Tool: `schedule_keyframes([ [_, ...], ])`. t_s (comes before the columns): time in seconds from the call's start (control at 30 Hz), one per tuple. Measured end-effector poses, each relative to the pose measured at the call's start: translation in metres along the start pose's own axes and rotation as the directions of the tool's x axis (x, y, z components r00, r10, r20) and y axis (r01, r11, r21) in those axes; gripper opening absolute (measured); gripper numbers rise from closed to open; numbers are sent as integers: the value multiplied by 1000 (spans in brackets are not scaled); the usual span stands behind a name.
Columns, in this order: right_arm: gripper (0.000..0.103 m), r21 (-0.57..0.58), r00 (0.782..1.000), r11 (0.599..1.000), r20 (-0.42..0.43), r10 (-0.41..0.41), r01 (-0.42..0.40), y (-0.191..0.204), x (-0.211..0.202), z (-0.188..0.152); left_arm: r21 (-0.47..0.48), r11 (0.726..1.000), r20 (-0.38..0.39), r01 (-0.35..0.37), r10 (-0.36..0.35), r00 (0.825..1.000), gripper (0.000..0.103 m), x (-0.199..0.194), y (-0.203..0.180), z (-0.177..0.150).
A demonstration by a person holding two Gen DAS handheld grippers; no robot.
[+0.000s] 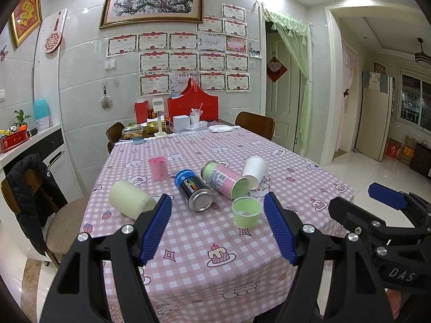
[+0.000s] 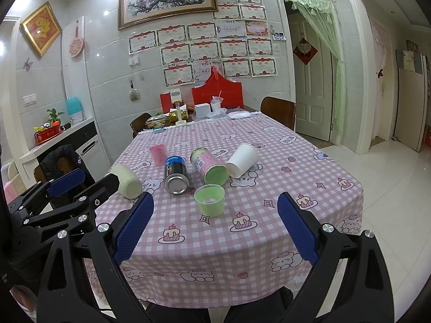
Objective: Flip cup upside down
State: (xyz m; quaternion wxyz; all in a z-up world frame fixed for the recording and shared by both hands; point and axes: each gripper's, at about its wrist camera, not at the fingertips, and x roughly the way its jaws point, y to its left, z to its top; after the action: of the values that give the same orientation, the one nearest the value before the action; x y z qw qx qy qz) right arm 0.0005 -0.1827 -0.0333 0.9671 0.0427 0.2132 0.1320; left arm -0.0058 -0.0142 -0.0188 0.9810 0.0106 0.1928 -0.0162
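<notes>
A small green cup (image 1: 246,212) stands upright, mouth up, on the pink checked tablecloth (image 1: 204,237); it also shows in the right wrist view (image 2: 209,199). A white paper cup (image 1: 254,171) (image 2: 242,160) lies tilted on its side behind it. A pink cup (image 1: 157,168) (image 2: 158,154) stands further back left. My left gripper (image 1: 218,226) is open and empty, held over the table's near edge short of the green cup. My right gripper (image 2: 215,231) is open and empty, also near the front edge.
A blue can (image 1: 194,189), a pink-and-green canister (image 1: 225,179) and a cream canister (image 1: 130,199) lie on their sides around the cups. Boxes and clutter (image 1: 183,123) fill the far end. Chairs stand at left (image 1: 40,196) and far right (image 1: 254,125).
</notes>
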Motion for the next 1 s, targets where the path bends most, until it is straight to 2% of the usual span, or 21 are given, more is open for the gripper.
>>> schedule_keyframes([
  [1.0,90,6,1000,1000,-9,4,-4,0,5,-1,-3,1000,2,-1,1,1000,70,3,4,-1],
])
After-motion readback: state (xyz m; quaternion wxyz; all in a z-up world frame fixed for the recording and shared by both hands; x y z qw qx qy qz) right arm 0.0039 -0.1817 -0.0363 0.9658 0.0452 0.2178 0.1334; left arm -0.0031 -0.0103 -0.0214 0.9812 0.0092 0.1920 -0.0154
